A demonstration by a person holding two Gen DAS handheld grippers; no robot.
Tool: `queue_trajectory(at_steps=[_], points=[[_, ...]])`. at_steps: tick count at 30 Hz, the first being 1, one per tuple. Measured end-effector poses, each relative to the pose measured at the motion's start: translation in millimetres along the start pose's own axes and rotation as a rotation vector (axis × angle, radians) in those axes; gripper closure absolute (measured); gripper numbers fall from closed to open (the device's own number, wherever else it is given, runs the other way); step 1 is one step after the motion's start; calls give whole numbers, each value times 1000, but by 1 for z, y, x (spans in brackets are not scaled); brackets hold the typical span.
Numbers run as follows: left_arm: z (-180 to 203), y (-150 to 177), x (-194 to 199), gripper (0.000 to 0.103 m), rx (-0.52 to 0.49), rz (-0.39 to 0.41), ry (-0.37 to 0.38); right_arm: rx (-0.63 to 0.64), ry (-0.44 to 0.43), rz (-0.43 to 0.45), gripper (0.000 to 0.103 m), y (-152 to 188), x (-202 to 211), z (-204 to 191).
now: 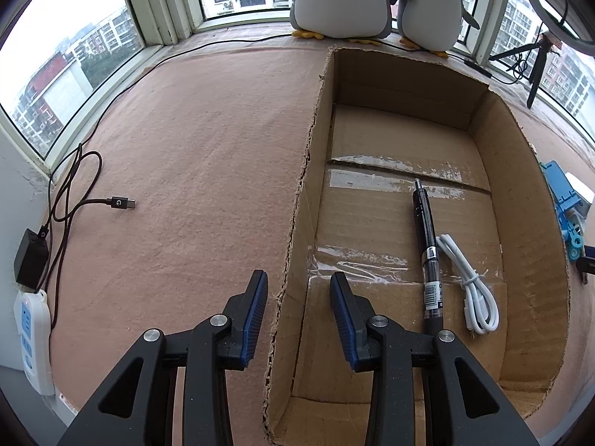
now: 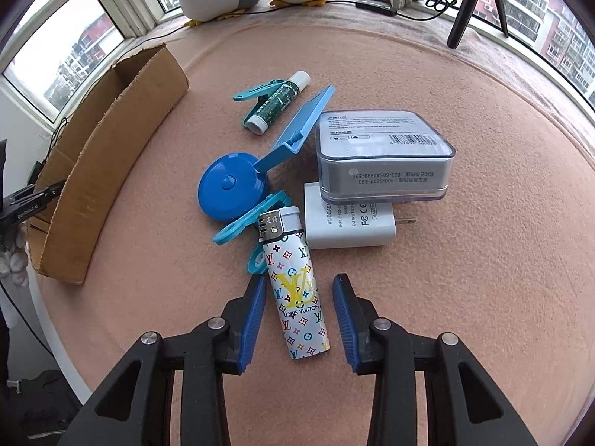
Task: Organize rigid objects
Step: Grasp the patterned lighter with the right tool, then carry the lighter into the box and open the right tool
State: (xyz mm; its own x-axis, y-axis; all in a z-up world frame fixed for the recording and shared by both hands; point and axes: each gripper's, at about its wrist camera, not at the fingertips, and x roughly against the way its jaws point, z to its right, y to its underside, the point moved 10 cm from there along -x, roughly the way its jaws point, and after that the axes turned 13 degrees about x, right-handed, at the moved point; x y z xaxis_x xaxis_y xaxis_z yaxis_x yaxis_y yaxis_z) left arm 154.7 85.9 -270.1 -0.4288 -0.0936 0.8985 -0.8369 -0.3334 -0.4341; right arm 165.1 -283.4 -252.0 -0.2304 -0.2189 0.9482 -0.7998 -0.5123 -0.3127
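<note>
We are holding our right gripper [image 2: 299,303] spread around the glossy patterned lighter [image 2: 297,293] on the felt mat [image 2: 465,297]; our left gripper [image 1: 299,301] is gaping over the corrugated cardboard box's [image 1: 297,223] torn left wall.

The surface [image 2: 465,260] is matt, rough pink cloth. The box [image 1: 528,245] is raw corrugated cardboard with glossy tape. The lighter [image 2: 297,293] is glossy printed plastic with a shiny metal cap.

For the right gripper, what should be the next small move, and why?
Probably close the jaws of the right gripper on the lighter: they stand open on either side of its body, and it lies on the mat outside the cardboard box.
</note>
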Motion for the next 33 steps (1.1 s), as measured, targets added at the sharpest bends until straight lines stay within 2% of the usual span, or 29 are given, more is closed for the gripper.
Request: queue_trajectory(at_steps=[17,25,33], points=[[1,-2,-1,65,-3,3,4,-90,-20,60,83,6,9,-10],[1,-2,-1,65,-7,4,11,-148,-12,115,83,10,31,-16],[0,-1,-1,65,-7,4,21,-143,-50,215,83,-21,65,-54]])
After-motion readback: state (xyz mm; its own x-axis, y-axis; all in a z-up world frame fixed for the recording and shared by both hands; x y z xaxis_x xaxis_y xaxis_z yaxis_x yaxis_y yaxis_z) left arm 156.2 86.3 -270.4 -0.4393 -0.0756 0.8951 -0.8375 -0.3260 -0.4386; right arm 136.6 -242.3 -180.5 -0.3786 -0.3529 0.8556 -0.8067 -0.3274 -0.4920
